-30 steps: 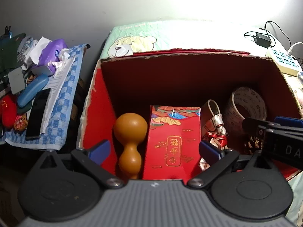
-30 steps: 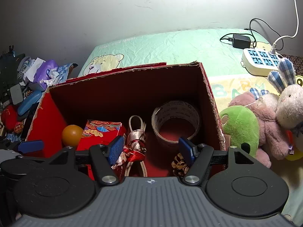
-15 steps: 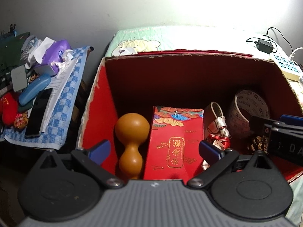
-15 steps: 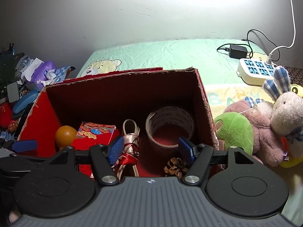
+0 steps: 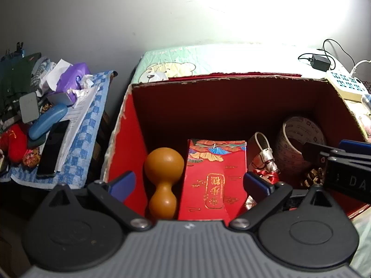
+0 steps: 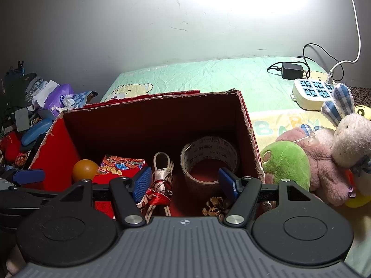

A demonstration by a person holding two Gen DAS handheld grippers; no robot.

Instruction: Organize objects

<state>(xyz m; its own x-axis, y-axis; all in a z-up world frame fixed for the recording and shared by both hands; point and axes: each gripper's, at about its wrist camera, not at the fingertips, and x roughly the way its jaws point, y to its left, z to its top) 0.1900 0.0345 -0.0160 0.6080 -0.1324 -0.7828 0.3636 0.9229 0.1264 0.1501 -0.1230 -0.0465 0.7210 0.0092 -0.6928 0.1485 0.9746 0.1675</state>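
An open red cardboard box (image 5: 231, 78) (image 6: 160, 97) sits on the bed. Inside lie an orange gourd (image 5: 163, 180) (image 6: 85, 169), a red packet with gold print (image 5: 214, 180) (image 6: 120, 165), a ribbon-tied bundle (image 5: 265, 162) (image 6: 162, 180), a tape roll (image 5: 299, 139) (image 6: 208, 159) and a pine cone (image 5: 311, 178) (image 6: 215, 205). My left gripper (image 5: 189, 184) is open and empty above the box's near left part. My right gripper (image 6: 185, 183) is open and empty above the near right part.
A cluttered side table with a blue checked cloth (image 5: 83, 143), a phone (image 5: 54, 148) and a blue case (image 5: 47, 122) stands left of the box. Plush toys (image 6: 324, 162) lie right of it. A power strip (image 6: 310, 92) and charger (image 6: 292, 70) rest on the bed behind.
Both grippers have drawn back and up from the box a little, so more of the wall and bed shows. The objects in the box have not moved.
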